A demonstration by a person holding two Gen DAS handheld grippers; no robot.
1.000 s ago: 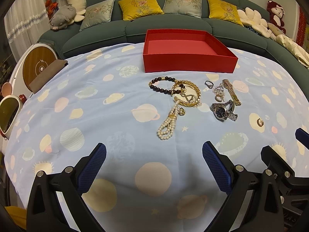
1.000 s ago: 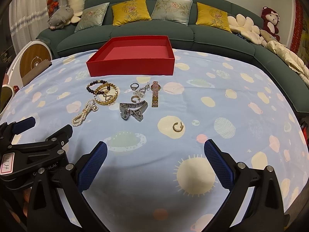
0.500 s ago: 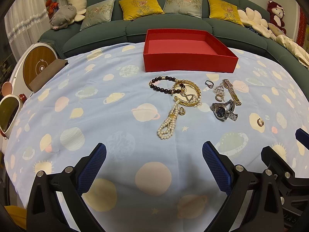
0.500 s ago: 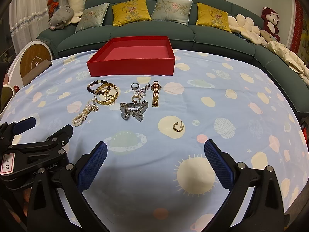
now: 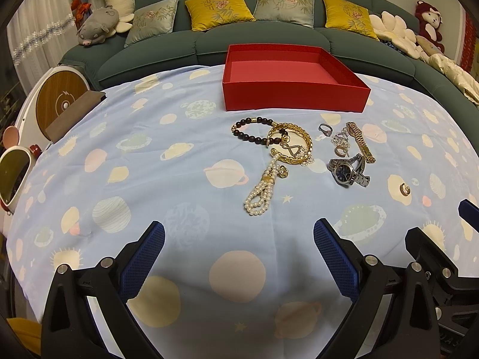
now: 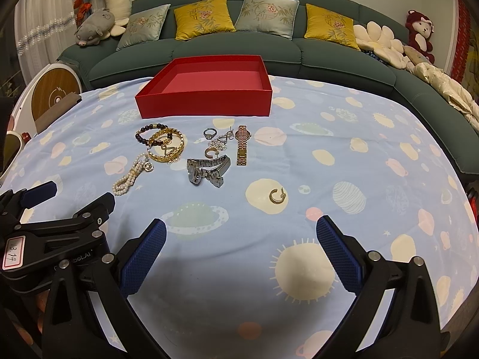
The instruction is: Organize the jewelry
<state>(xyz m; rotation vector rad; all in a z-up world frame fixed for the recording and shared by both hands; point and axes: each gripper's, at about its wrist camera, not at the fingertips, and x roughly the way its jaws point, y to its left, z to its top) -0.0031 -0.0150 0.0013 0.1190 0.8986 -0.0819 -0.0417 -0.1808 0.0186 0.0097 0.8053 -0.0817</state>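
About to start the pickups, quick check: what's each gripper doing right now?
Left gripper: open, holding nothing, above the tablecloth.
Right gripper: open, holding nothing, above the tablecloth.

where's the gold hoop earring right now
In the right wrist view the gold hoop earring lies alone on the tablecloth, right of the silver watch.

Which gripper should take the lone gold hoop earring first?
Right. The gold hoop earring lies just ahead of the open right gripper. For the open left gripper it sits far off to the right, beyond the silver watch.
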